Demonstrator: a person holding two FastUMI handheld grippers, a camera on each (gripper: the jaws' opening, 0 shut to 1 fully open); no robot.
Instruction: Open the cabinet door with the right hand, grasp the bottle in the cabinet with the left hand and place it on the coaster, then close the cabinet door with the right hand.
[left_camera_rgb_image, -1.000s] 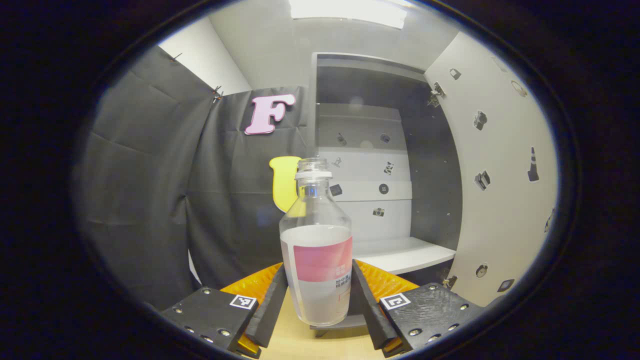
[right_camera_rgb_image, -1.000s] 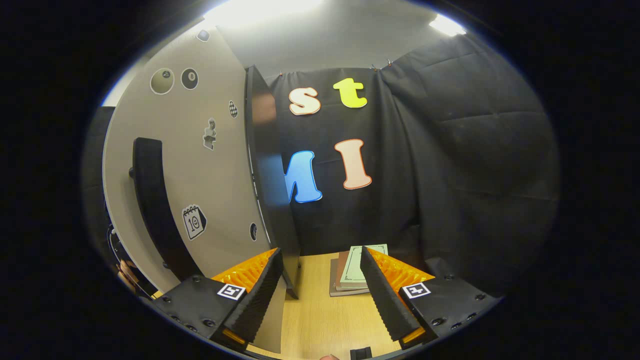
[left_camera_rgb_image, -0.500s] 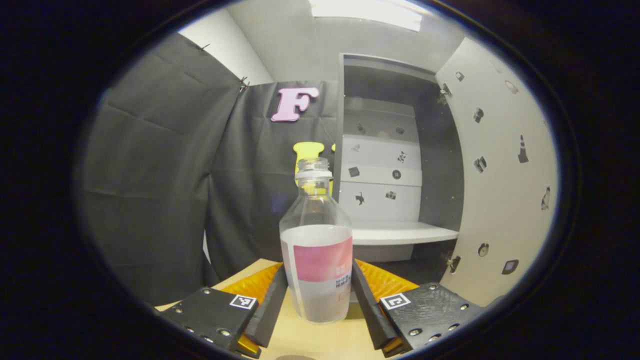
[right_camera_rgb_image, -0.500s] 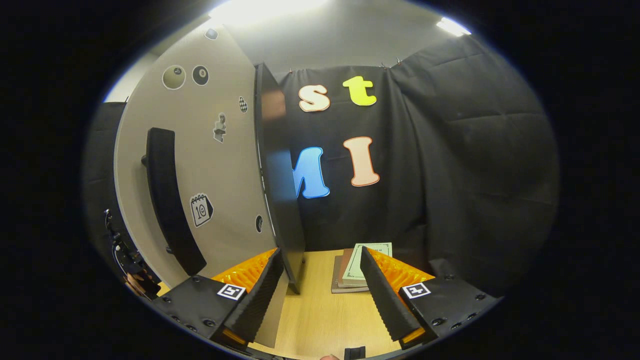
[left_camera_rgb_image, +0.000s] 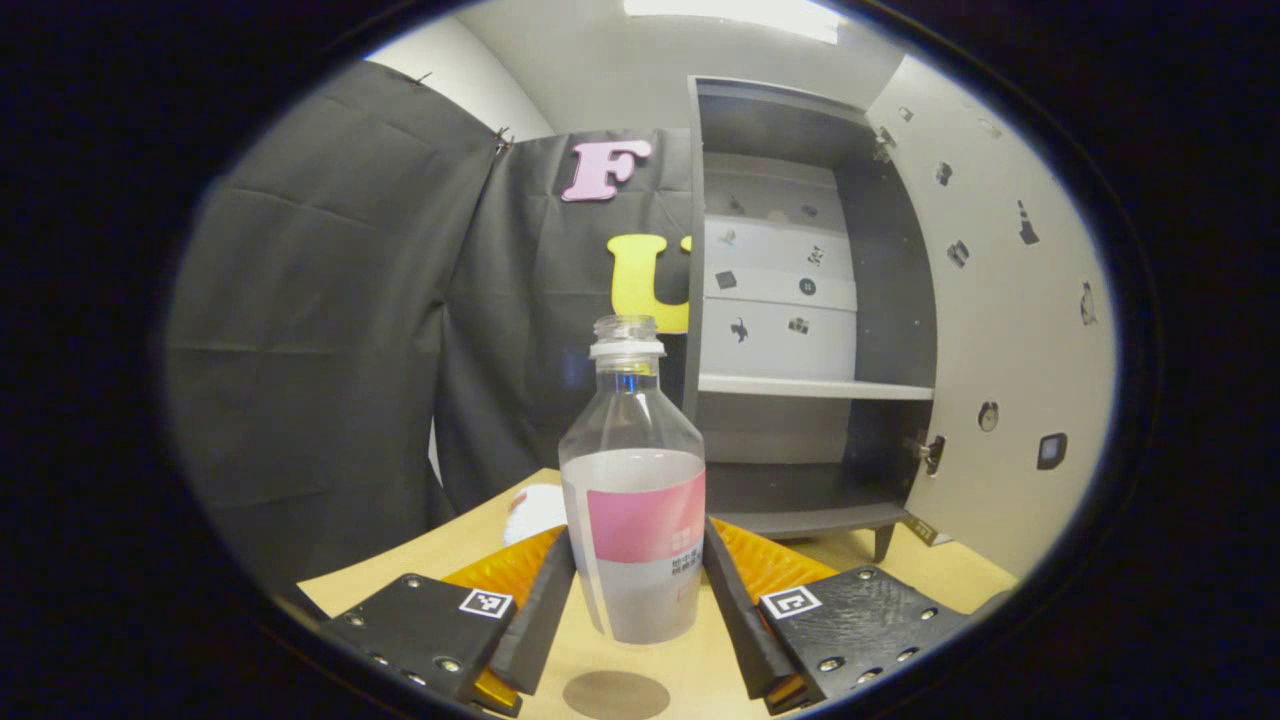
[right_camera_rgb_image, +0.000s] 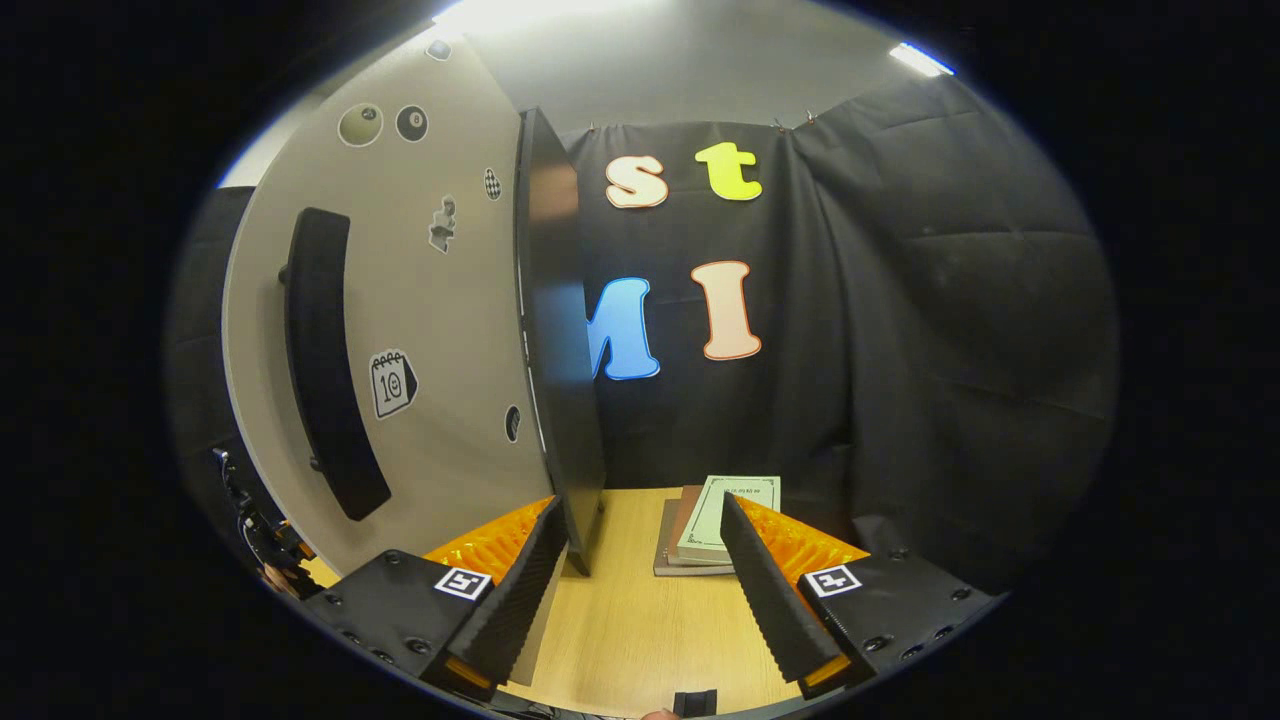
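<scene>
In the left gripper view, we had the left gripper (left_camera_rgb_image: 637, 590) clenched on the bottle (left_camera_rgb_image: 633, 500), clear, uncapped and pink-labelled, upright outside the open cabinet (left_camera_rgb_image: 800, 420) and just above the round coaster (left_camera_rgb_image: 616, 694) on the counter (left_camera_rgb_image: 470, 545); setting it down remained. In the right gripper view, our right gripper (right_camera_rgb_image: 640, 590) hung released beside the open cabinet door (right_camera_rgb_image: 440, 330), not yet closed.

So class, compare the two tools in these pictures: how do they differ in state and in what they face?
1. The left tool is shut on the bottle; the right tool is open and holds nothing.
2. The left tool faces the open cabinet, with the coaster just below the bottle; the right tool faces the cabinet door edge and a stack of books.
Both are over the wooden table.
</scene>
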